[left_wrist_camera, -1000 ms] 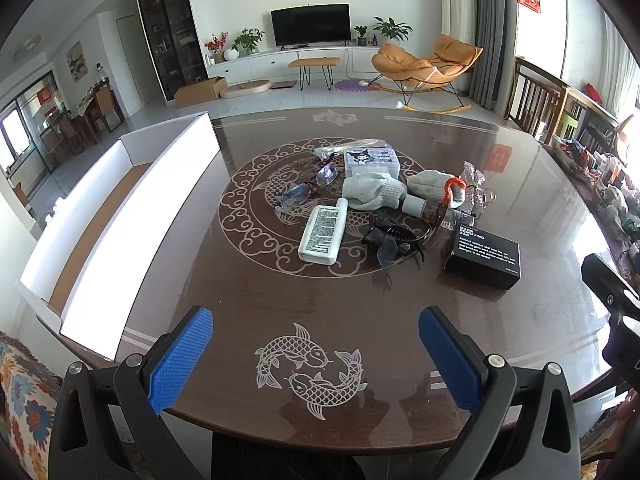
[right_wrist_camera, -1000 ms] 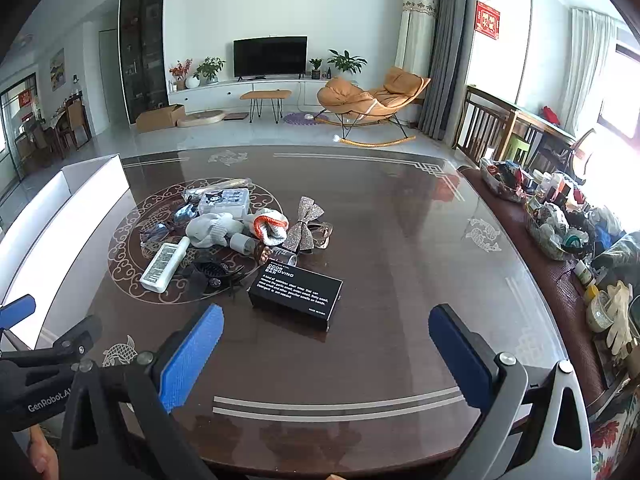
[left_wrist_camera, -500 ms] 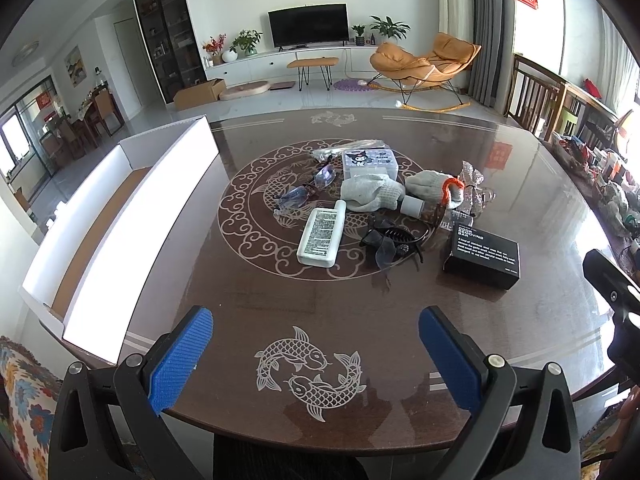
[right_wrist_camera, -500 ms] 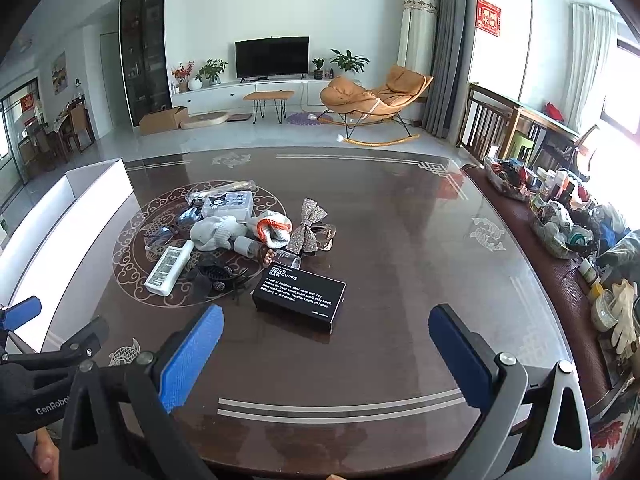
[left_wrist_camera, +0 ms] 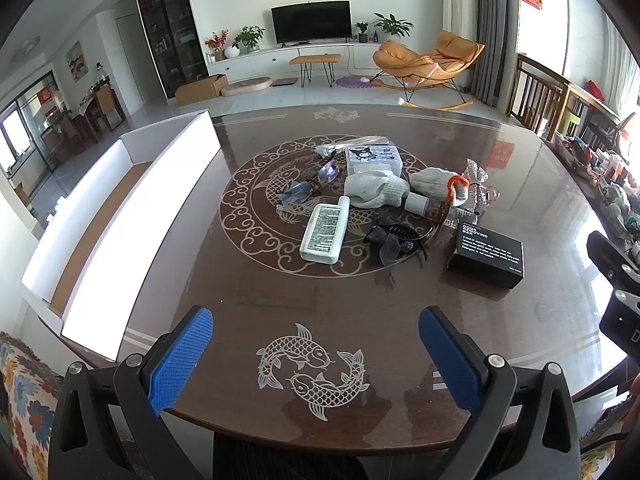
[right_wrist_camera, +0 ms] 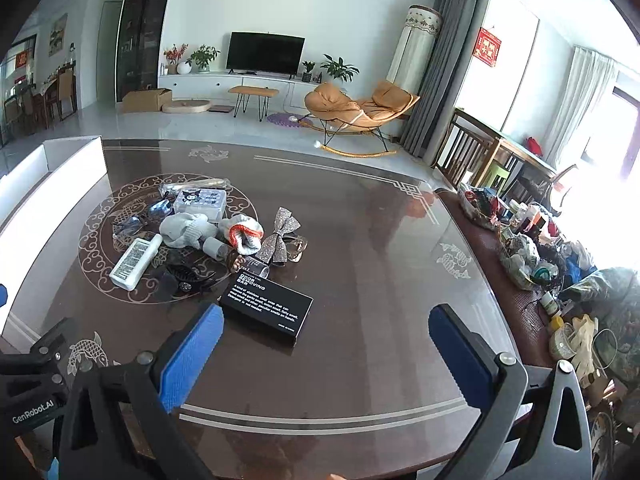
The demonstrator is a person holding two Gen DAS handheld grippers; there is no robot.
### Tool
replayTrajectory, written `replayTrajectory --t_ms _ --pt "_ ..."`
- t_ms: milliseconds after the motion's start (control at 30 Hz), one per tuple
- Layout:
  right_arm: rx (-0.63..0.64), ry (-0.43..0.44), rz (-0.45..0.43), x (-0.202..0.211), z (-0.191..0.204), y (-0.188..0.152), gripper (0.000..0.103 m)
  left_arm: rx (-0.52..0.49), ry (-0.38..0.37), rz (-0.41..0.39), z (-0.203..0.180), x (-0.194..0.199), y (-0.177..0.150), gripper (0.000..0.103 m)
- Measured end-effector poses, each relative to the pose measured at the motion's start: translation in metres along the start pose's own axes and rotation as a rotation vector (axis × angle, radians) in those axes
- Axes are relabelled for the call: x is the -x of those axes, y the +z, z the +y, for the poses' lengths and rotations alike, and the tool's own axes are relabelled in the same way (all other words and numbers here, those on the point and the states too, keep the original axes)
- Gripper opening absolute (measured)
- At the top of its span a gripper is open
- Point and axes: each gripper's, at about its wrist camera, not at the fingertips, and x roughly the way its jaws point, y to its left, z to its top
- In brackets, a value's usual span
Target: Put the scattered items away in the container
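Both the left gripper (left_wrist_camera: 316, 354) and right gripper (right_wrist_camera: 326, 344) are held wide, empty; black box (right_wrist_camera: 266, 307) near table centre judged rigid, light, best taken across short sides.

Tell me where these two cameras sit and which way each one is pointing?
Left wrist view: sits on the left gripper, looking forward across the table at the pile of items and the white box; its own blue fingers show, wide apart, and the other gripper's black body at the right edge.
Right wrist view: sits on the right gripper, farther right, facing the same way; its fingers show, also wide apart.
Shared: black box, white bottle, gloves, television.
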Motion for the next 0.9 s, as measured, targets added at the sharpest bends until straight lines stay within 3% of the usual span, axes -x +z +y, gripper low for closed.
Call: replayTrajectory --t_ms 300,467,900 --pt "0.086 -0.044 0.073 -0.026 0.02 0.009 0.103 0.008 0.006 0.019 0.004 -0.011 0.008 0.103" --pt "0.077 -0.017 0.099 -0.033 0.022 0.014 0.103 0.011 0.019 0.032 0.006 -0.019 0.015 0.103" --pt "0.073 -0.004 0.103 -0.033 0.022 0.02 0.103 0.004 0.037 0.034 0.006 -0.025 0.019 0.103"
